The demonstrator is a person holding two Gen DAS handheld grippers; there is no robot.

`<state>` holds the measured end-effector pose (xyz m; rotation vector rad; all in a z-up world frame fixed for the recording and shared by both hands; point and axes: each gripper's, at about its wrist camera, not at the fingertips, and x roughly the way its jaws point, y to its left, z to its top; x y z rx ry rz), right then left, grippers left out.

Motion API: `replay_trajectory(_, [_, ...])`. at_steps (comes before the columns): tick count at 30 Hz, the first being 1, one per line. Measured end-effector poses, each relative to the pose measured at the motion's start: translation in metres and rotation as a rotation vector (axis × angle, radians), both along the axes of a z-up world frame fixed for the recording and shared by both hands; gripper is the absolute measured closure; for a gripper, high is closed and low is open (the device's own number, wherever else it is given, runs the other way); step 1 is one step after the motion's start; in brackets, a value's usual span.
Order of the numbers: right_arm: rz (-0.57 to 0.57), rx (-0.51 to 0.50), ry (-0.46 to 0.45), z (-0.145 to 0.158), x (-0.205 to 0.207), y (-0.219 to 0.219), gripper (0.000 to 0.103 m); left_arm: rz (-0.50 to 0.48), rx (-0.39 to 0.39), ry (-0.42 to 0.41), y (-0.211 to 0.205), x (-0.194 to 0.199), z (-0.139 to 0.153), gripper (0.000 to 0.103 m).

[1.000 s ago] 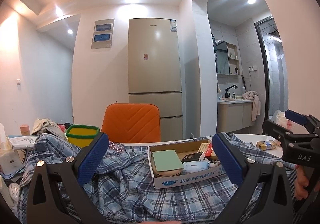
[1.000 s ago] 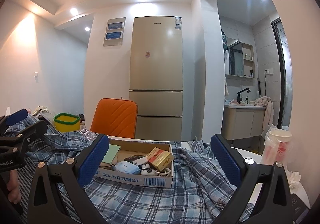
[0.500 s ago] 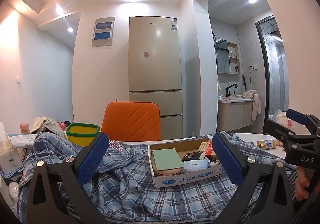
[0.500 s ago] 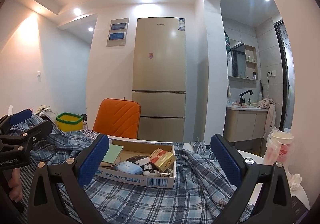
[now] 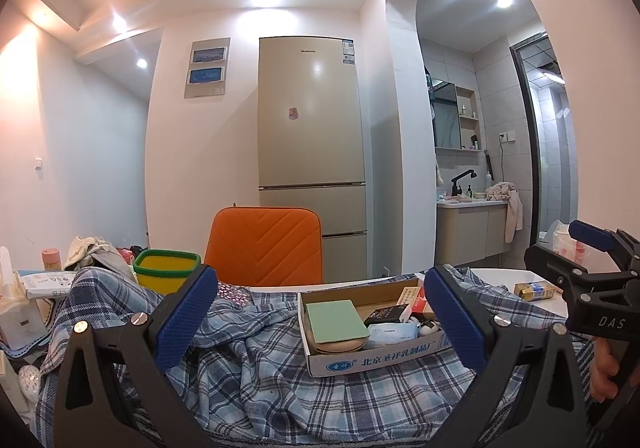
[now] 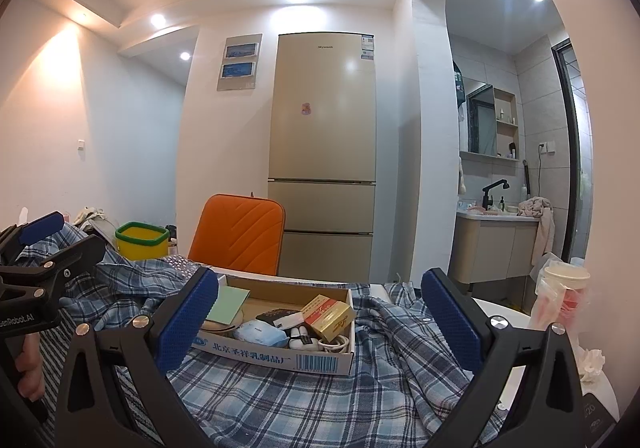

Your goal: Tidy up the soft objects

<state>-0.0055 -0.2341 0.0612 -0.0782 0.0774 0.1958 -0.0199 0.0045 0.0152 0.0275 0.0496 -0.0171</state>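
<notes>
Both tools hover with their blue pads spread wide and nothing between them: the left hand-held gripper (image 5: 320, 312) and the right hand-held gripper (image 6: 320, 312) each look out over one blue plaid shirt (image 5: 256, 372), which lies rumpled across the tabletop (image 5: 500, 276) directly ahead of and beneath their fingers. Sitting on the cloth straight ahead, between the two pads of each tool, is one open cardboard box (image 6: 280, 358), and it weighs the fabric down. Inside it lie a green notepad (image 5: 334, 322), a black packet (image 6: 278, 318), a yellow carton (image 6: 328, 316), a pale blue pouch (image 6: 260, 332) and some white cable (partly hidden by the box wall). Beyond the box stands one orange chair (image 5: 264, 246), and behind that one tall beige fridge (image 6: 322, 152). Ahead and to the left of the left tool sit a yellow bin with a green rim (image 5: 166, 272) and a heap of pale clothes (image 5: 90, 248). To the right of the right tool a lidded cup in a plastic bag (image 6: 564, 296) stands near the table's edge, and a small gold can (image 5: 534, 290) lies just past the shirt.
</notes>
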Motion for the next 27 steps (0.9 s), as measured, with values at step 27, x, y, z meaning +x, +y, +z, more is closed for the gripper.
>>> replay_trajectory(27, [0.001,0.0,-0.001,0.0,-0.0002,-0.0004,0.0,0.009,0.0,0.018,0.0013,0.0014,-0.0011,0.0])
